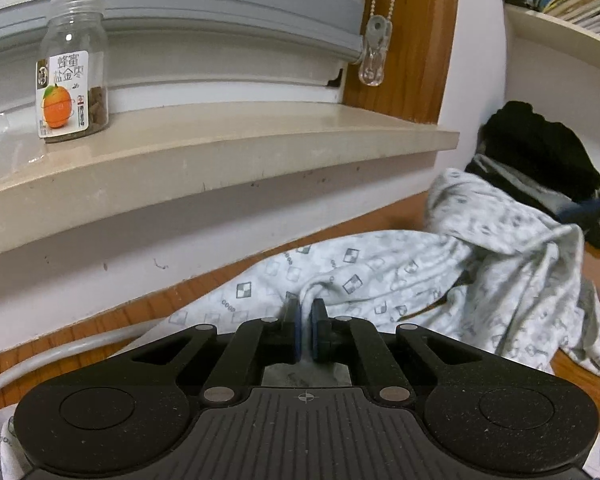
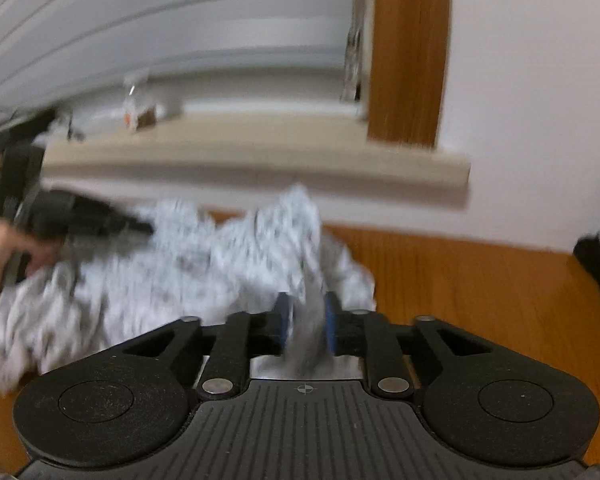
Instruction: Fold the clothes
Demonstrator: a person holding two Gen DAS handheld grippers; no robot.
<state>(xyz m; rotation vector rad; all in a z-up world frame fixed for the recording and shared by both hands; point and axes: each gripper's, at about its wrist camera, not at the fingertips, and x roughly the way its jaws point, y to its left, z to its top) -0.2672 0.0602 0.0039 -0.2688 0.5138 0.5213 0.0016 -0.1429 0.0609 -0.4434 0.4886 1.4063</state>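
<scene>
Both grippers' fingers pinch the patterned garment between them.

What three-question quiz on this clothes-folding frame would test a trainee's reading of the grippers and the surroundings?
1. True or false: the left gripper is shut on a fold of the white patterned cotton garment.
2. Multiple choice: the clear glass jar with an orange-fruit label stands on A) the wooden table, B) the beige windowsill, C) the bookshelf.
3. Fill in: between the fingers of the right gripper sits a bunch of ____.

Key: 1 true; 2 B; 3 cloth, from the same white patterned cotton garment, though the right wrist view is blurred.
</scene>
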